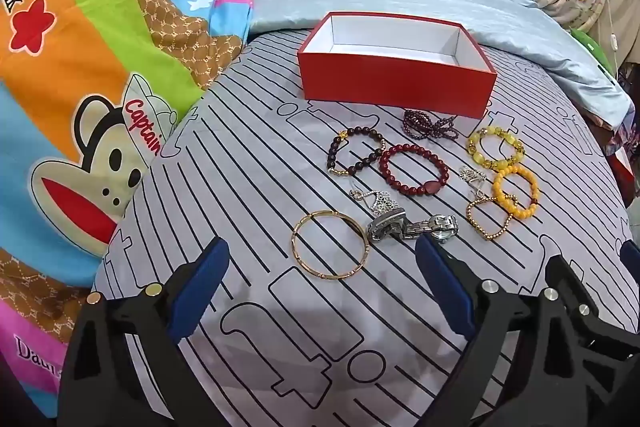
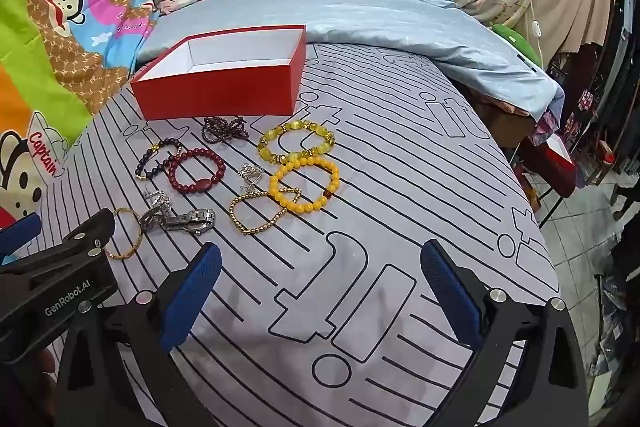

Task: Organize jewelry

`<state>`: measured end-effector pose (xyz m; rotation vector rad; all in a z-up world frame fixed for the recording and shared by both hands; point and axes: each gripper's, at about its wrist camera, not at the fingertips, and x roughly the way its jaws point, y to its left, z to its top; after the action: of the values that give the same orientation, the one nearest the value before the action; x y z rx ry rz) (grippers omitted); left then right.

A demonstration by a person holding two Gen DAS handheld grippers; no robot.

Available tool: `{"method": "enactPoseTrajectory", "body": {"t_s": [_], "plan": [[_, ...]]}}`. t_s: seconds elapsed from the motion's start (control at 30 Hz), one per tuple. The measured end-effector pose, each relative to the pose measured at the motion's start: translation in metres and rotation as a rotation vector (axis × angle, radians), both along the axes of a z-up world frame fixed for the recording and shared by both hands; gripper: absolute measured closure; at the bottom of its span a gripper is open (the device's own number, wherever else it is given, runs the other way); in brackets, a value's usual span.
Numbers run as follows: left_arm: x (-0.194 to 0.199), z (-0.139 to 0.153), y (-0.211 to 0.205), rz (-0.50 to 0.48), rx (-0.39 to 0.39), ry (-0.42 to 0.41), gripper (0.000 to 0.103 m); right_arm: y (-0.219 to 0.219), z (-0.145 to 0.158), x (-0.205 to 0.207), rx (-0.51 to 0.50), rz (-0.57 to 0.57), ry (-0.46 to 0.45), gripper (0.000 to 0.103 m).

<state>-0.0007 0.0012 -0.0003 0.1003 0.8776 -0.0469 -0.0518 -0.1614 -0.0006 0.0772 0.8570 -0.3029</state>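
the jewelry lies spread on a grey bedsheet (image 1: pixel 248 187) printed with black lines. nearest the left gripper (image 1: pixel 322 259) is a thin gold bangle (image 1: pixel 330 246), a smooth rigid hoop lying flat just ahead of the gap between its blue pads, apart from both. a silver metal watch (image 1: pixel 412 227) with a linked band rests just beside the bangle, close to the tip of the inner pad. beyond them sit a small sparkly silver piece (image 1: pixel 376 201), a dark red beaded bracelet (image 1: pixel 414 169), a dark bead bracelet with gold accents (image 1: pixel 354 153), and a heap of tiny purple beads (image 1: pixel 428 123). further toward the right gripper's side are a glassy yellow bracelet (image 1: pixel 496 147), an opaque orange-yellow bead bracelet (image 1: pixel 516 191), a fine gold bead chain (image 1: pixel 486 219) and a silver ring (image 1: pixel 472 177).

farthest ahead stands an open red box (image 1: pixel 396 83), rectangular cardboard with white inside, holding nothing.

the left gripper is spread wide and grips nothing. the right gripper (image 2: pixel 320 267) is likewise wide apart over bare sheet, with the gold bead chain ahead toward its inner finger.
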Motion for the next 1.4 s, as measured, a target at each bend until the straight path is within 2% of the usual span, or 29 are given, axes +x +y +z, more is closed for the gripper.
{"method": "enactPoseTrajectory", "body": {"t_s": [0.3,1.4], "plan": [[0.004,0.003,0.005,0.002,0.001,0.022,0.013,0.002,0.003,0.002,-0.008,0.001,0.003,0.007],[-0.001,0.003,-0.002,0.0,-0.003,0.019,0.014,0.001,0.007,-0.007,-0.007,-0.021,-0.01,0.007]]}}
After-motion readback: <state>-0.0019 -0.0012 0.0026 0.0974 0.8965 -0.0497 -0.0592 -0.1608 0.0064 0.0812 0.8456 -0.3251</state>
